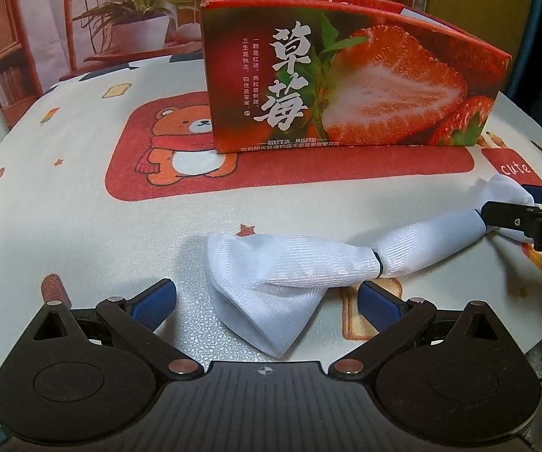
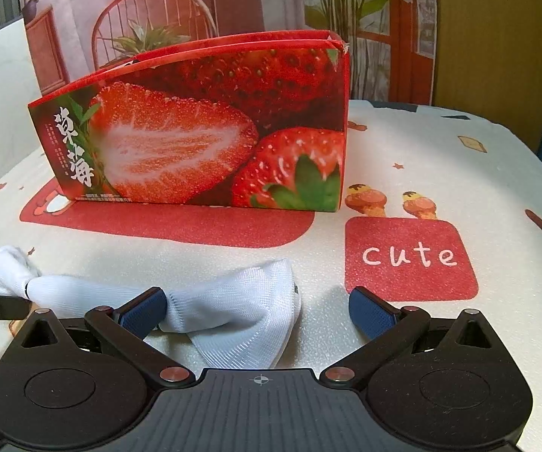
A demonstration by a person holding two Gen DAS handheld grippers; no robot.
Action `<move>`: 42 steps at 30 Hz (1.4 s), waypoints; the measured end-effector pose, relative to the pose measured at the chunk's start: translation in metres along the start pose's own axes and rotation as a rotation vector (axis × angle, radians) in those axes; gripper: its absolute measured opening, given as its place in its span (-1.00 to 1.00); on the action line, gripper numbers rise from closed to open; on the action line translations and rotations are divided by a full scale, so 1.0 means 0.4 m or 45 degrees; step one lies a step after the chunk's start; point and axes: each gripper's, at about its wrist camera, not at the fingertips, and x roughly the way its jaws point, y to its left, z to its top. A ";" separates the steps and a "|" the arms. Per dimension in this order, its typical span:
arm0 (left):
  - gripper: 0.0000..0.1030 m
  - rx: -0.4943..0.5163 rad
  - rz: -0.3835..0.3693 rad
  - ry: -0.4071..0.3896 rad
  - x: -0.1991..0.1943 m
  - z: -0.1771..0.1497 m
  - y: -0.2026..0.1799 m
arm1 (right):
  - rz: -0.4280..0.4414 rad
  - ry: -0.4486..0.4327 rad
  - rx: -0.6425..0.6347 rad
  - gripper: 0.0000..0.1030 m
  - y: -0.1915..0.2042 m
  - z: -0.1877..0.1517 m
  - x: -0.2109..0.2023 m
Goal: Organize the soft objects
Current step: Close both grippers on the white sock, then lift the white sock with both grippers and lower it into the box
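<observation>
**Both tongs spread wide around the white cloth**

Your left gripper (image 1: 267,297) has its blue pads far apart and holds nothing. One end of the white cloth (image 1: 301,263) lies between the fingers, its folded point aimed back at the gripper body, and neither pad touches it as far as the left wrist view shows. Your right gripper (image 2: 258,307) is just as wide open and empty. Its left pad (image 2: 143,307) sits in front of the cloth, and you cannot tell from here whether it touches the fabric; the other pad is well clear.

The cloth lies flat on the tablecloth (image 1: 82,226), near the front edge of the table. It is a long strip cinched by a dark band (image 1: 378,265), so it fans out at both ends. In the left wrist view its far end reaches the fingers of your other gripper, at the right edge of the table.

Behind the cloth, toward the back edge, stands a strawberry box (image 2: 203,128), upright and open at the top, resting on a red patch of the tablecloth.
</observation>
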 end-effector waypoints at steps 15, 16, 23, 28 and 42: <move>0.57 -0.106 -0.183 -0.090 -0.031 -0.008 0.033 | 0.066 0.009 -0.044 0.80 0.015 -0.001 -0.012; 0.51 -0.092 -0.179 -0.095 -0.032 -0.008 0.028 | 0.076 0.006 -0.057 0.75 0.020 -0.001 -0.014; -0.18 -0.130 -0.213 -0.132 -0.043 -0.012 0.041 | 0.125 -0.007 -0.046 0.38 0.022 0.000 -0.025; -0.47 -0.131 -0.227 -0.160 -0.051 -0.012 0.045 | 0.156 -0.046 0.016 0.17 0.003 0.005 -0.039; -0.64 -0.090 -0.228 -0.303 -0.104 0.003 0.043 | 0.211 -0.204 0.130 -0.64 -0.037 0.035 -0.100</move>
